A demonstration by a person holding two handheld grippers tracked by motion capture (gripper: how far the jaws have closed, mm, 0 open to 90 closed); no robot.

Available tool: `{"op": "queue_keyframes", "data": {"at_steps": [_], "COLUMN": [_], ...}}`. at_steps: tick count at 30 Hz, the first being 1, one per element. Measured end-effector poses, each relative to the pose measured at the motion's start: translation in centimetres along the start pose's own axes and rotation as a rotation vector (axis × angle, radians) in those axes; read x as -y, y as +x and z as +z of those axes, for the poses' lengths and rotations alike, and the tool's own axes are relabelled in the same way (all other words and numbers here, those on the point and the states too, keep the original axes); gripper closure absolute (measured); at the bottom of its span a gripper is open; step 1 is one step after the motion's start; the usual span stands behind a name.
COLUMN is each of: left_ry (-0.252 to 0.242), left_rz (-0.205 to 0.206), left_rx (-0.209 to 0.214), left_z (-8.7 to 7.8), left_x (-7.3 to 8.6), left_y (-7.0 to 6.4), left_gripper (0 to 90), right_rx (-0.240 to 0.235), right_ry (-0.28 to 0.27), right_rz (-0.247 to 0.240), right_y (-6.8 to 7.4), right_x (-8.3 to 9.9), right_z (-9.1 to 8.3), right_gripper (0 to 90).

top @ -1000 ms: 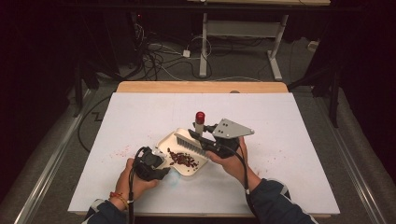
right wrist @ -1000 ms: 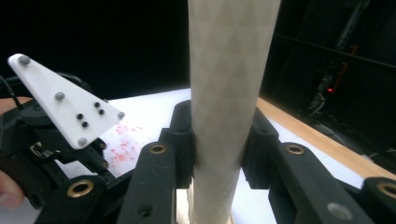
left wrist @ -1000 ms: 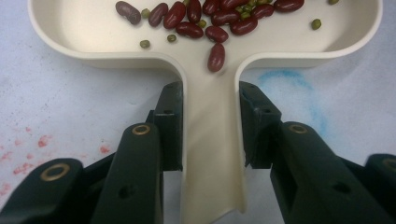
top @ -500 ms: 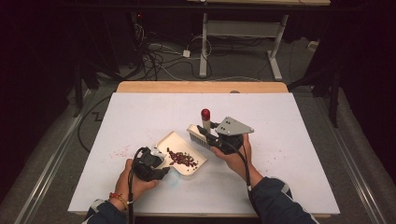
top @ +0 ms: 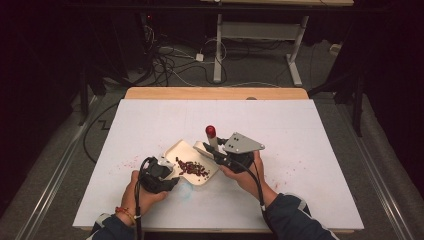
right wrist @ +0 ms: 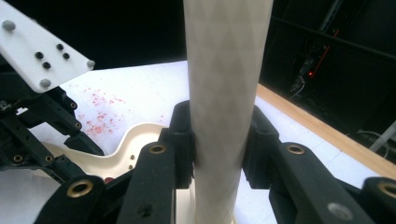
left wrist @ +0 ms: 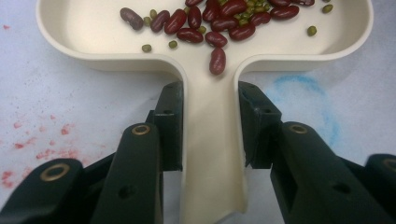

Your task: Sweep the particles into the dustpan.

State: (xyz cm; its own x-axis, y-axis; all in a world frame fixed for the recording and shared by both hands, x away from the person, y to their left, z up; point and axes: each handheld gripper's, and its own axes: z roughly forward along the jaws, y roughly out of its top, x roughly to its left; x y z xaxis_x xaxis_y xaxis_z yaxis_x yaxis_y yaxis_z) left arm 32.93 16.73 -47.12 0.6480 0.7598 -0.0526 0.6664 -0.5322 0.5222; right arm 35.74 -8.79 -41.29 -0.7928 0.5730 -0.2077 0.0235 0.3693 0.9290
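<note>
Red specks (top: 127, 162): They are lying on the white table (top: 300, 130), left of the pan. I am seeing no beans out there.

Left gripper (top: 171, 173): I am holding it low at the near left. Its jaws are squeezing the pan's flat handle from both sides. It is sitting where it was a moment ago.

Pan (top: 175, 147): It is resting on the table in the middle, touching it. It is not tipping.

Beans (top: 192, 168): Red ones and small green ones are piling up inside the pan. In the left gripper view the beans (left wrist: 210, 23) are lying near the mouth of the handle, and one is starting down it.

Brush (top: 212, 139): This is what is changing. A moment ago it was lying low across the pan. Now it is standing nearly straight up at the pan's right edge, red knob on top.

Right gripper (top: 218, 156): Its jaws are clamping tight on the brush stem (right wrist: 226, 70).

What it means: I am thinking the sweeping is over and the beans are all in. Next I am likely setting the brush down or emptying the pan.
</note>
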Motion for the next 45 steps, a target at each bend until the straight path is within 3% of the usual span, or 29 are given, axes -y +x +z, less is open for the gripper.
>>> {"op": "queue_keyframes", "data": {"at_steps": [14, 17, 33, 39, 45], "left_ry": [0.009, 0.01, 0.011, 0.001, -0.001], "left_rz": [-0.019, -0.022, -0.057, -0.071, -0.08], "left_rx": [-0.027, -0.027, -0.053, -0.055, -0.062], "left_z": [0.1, 0.1, 0.0, -0.2, -0.2], "left_x": [-0.1, -0.1, 0.2, 0.4, 0.5], "left_y": [-0.6, -0.6, -0.1, 0.4, 0.6], "left_gripper": [63.7, 63.6, 63.5, 63.6, 63.6], "right_rx": [-0.073, -0.064, -0.078, -0.07, -0.044], "right_ry": [-0.012, -0.007, -0.01, -0.035, -0.075], "right_rz": [0.009, -0.004, 0.014, 0.031, 0.047], "right_y": [3.4, 3.9, 5.0, 5.1, 4.3], "right_x": [-0.8, -0.9, -1.1, -1.3, -1.9], "right_z": [0.2, 0.2, -0.2, -0.7, -1.6], "right_gripper": [69.7, 69.7, 69.7, 69.8, 69.8]}}
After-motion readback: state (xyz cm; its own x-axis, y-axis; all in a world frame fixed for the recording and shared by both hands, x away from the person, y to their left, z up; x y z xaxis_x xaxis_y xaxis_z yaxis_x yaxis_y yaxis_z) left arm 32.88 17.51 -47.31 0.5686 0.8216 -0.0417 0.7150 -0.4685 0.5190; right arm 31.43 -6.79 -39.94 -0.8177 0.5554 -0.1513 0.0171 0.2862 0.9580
